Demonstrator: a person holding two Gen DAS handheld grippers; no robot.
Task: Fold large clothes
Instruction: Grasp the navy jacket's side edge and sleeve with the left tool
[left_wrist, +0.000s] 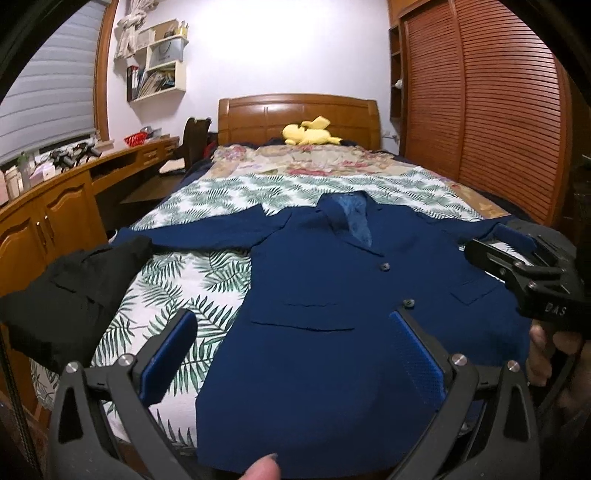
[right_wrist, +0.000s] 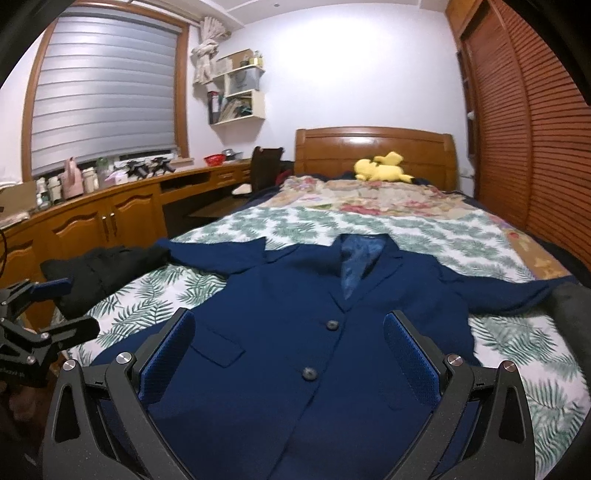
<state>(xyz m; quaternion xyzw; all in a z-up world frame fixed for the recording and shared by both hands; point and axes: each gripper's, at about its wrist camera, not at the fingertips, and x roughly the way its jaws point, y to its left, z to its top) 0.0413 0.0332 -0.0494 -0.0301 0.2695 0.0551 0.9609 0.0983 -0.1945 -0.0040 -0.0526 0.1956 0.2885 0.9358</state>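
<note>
Closest to me, the left claw (left_wrist: 295, 354) hangs above the hem of the blue jacket (left_wrist: 332, 295), its blue-padded fingers spread wide with nothing between them. The right claw (right_wrist: 288, 354) is splayed just as wide and equally empty, over the lower front near the two buttons (right_wrist: 331, 324). Both look poised for a first grab, which I take to be why they hover low over the hem, where lifting would start a fold.

The jacket lies face up and flat on the bed (right_wrist: 424, 229), buttoned, collar pointing towards the headboard, sleeves thrown out to either side. Spread like that, every edge is easy to reach, and no fold appears to have been made yet.

Off the left sleeve, at the bed's edge, sits a bundle of black clothing (left_wrist: 74, 291), seemingly put aside so it stays out of the way. The end of the other sleeve is hidden by something dark.

Further up, a floral cover (right_wrist: 369, 195) and a yellow plush toy (right_wrist: 382, 168) sit against the wooden headboard (right_wrist: 373, 147), well clear of the work.
</note>
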